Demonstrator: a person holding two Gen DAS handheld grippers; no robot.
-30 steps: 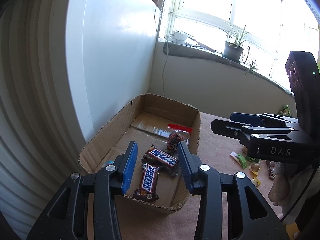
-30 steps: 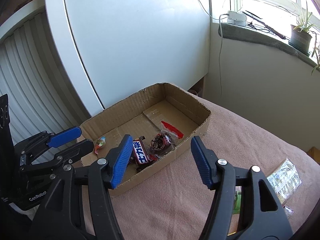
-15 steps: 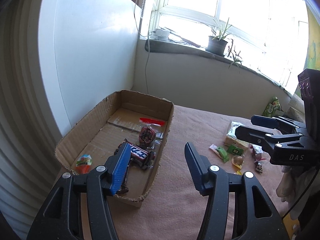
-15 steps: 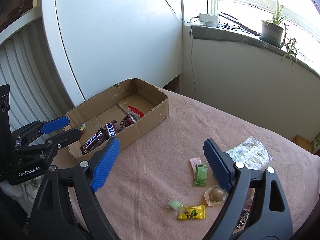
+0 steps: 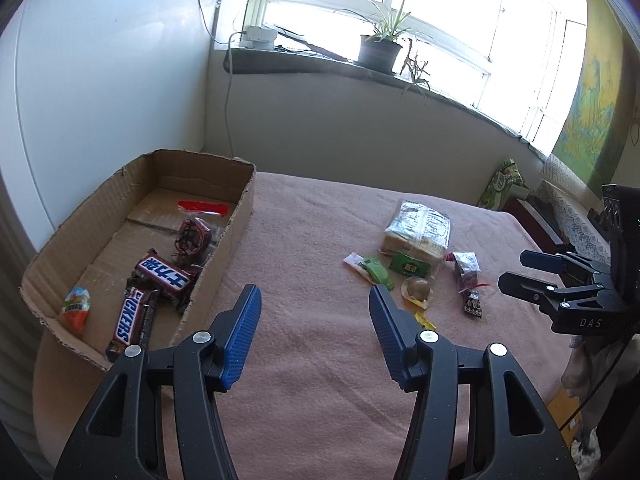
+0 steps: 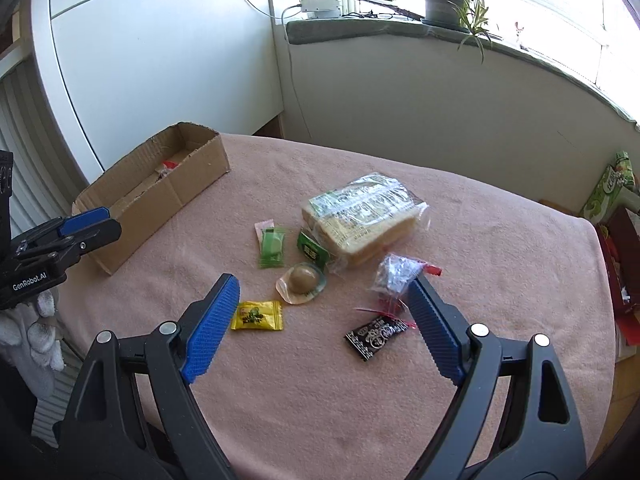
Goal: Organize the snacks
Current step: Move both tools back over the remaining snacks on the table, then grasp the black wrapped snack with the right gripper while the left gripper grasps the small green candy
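We hold two claws over the pink table (image 6: pixel 460 216), and both are wide apart with nothing between them — the jaws have just been opening. Our left claw (image 5: pixel 314 334) hangs above bare cloth just beside the cardboard box (image 5: pixel 240 216), which sits at the table's left edge near the white wall. Inside the box we see the chocolate bars (image 5: pixel 132 320), a little egg candy (image 5: pixel 76 308) and a small red bag (image 5: pixel 194 236). Our right claw (image 6: pixel 320 328) points down at the loose snacks near the middle of the table: the yellow candy (image 6: pixel 258 315), the black candy (image 6: pixel 374 336), the round brown sweet (image 6: pixel 302 282), the green packet (image 6: pixel 272 248), the shiny bag with red ties (image 6: pixel 396 274) and the big bag of bread (image 6: pixel 362 216). We think the next job is to pick one small snack. To do it well, we should choose just one — maybe the black candy or the yellow candy, as they lie apart from the rest — put one pad on each side, go low to the cloth, and squeeze softly so the wrapper does not slip.
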